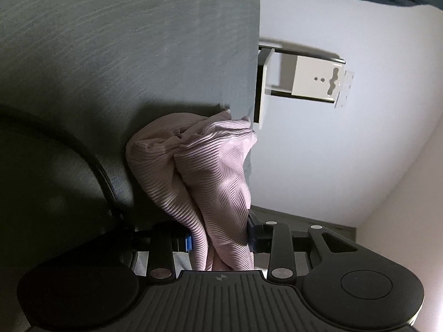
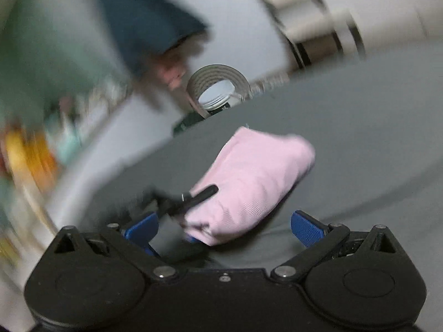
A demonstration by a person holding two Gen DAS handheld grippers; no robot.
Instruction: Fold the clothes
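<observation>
Left wrist view: my left gripper (image 1: 220, 239) pinches the bunched pink garment (image 1: 205, 171); my right gripper (image 2: 224, 228) hangs spread wide, holding nothing, above the grey sheet (image 2: 360, 138).

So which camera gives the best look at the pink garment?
The left wrist view. There the pink garment is sharp enough to show its ribbed knit, bunched between the fingers of the left gripper. The right wrist view is motion-blurred: it shows the whole bundle on the grey surface, but no texture.
</observation>
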